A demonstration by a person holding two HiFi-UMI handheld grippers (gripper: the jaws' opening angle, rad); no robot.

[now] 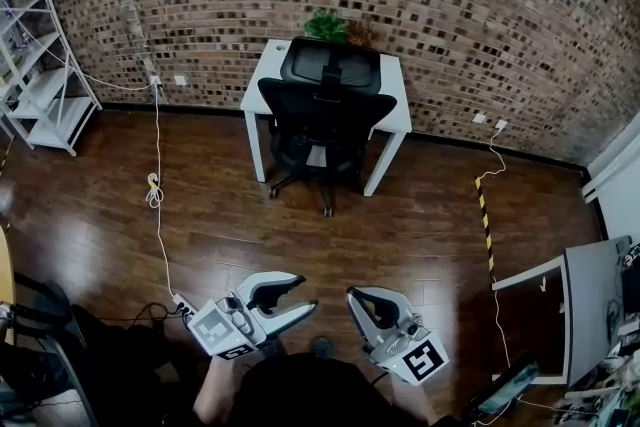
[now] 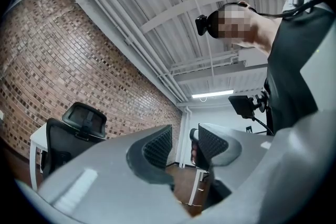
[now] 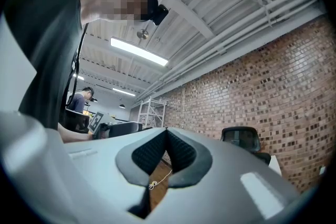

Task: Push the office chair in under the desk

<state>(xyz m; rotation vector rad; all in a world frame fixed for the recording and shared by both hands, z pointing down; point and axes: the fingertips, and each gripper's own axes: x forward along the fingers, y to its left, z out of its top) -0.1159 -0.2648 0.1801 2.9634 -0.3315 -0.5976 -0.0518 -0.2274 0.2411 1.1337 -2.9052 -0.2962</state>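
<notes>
Chair sits at desk by brick wall. Left tongs slightly apart, empty. Right tongs closed, empty. Both well apart from chair.

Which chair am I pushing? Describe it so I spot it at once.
Find the brick wall across the room; a white desk stands against it. The chair sits at the desk's front, backrest toward us. It is black against the white desk, with a headrest and a wheeled star base.
</notes>
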